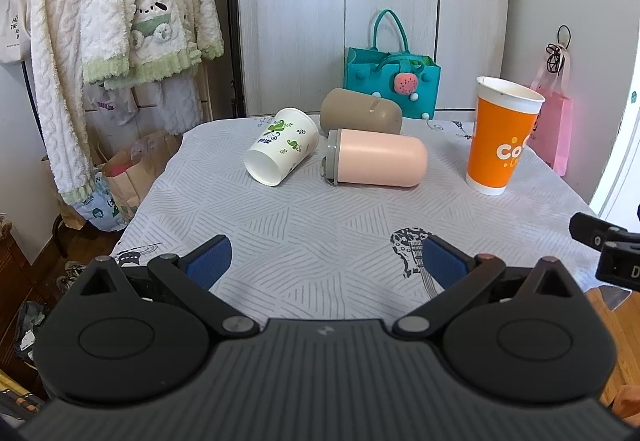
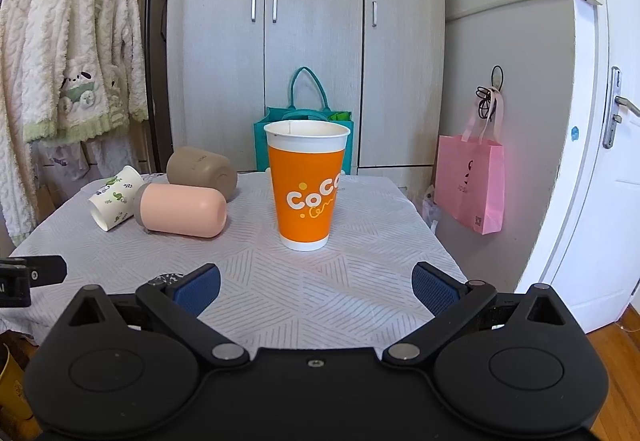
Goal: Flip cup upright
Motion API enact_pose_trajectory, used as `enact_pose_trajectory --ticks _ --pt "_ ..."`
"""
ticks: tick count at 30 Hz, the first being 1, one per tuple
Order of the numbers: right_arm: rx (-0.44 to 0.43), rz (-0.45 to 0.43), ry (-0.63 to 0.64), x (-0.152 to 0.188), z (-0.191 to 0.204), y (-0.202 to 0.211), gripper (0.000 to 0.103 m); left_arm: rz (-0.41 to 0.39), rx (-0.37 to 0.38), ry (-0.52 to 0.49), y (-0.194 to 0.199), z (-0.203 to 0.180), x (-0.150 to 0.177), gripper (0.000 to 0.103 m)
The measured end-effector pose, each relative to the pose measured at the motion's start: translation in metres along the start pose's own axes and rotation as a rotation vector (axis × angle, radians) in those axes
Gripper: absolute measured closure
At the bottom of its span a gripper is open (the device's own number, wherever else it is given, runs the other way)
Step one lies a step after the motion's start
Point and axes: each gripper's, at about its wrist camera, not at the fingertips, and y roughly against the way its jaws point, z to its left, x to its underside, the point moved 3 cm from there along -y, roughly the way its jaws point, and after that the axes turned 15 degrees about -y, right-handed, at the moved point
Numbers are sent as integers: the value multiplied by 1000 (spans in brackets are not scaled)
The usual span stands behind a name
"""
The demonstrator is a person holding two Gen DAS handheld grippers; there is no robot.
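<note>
In the left wrist view, the left gripper [image 1: 326,261] hovers over the near part of the table [image 1: 320,225] with its blue-padded fingers [image 1: 210,259] spread wide and nothing between them. Well beyond the fingertips, three cups lie on their sides: a white paper cup [image 1: 282,151] with green leaf prints to the far left, its mouth turned toward the near left; a pink cup [image 1: 376,158] just right of it, its grey rim pointing left; and a brown cup [image 1: 360,111] behind both. An orange paper cup [image 1: 500,139] stands upright at the far right. A teal bag [image 1: 390,81] sits behind the table. In the right wrist view, the right gripper [image 2: 316,287] also hangs open and empty above the near table edge. The orange cup [image 2: 306,187] stands straight ahead, beyond the gap between the fingers, apart from them. The pink cup [image 2: 182,209], white cup [image 2: 114,197] and brown cup [image 2: 200,169] lie to the far left.
</note>
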Motion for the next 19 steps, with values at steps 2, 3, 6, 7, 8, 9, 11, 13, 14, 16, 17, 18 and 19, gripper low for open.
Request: enact_pose_trajectory --ticks 2,3,6,7,8,9,11,13,14,16,17,18,19 --pt "-1 2 -5 0 0 0 0 -2 -2 -2 1 0 0 0" --pt "0 2 -8 0 0 0 0 -3 -5 -4 1 0 0 0" --pt "6 1 -6 0 -1 0 0 -6 -16 -2 0 0 0 0" --pt "10 0 -5 0 -1 0 0 -6 -18 0 0 1 0 0" --pt "12 0 -5 0 -2 0 0 -6 -19 2 0 1 0 0" --pt "14 0 -6 0 -2 0 0 -5 -19 7 -1 2 0 0" --pt "17 -1 -9 -1 -3 0 0 -10 -19 14 0 3 0 0" --pt "19 -3 -12 -1 -3 1 0 -11 -26 15 0 4 0 0" --pt "20 -3 -12 -1 -3 1 0 -12 -30 13 0 4 0 0" --pt "19 -3 -11 -1 -3 0 0 -13 -32 9 0 4 0 0" --pt "20 -3 -11 -1 -4 1 0 -12 -31 10 0 4 0 0" --pt "20 -2 -11 -1 -3 0 0 -12 -29 12 0 4 0 0" --pt "20 -3 -10 -1 -3 1 0 -11 -28 12 0 4 0 0"
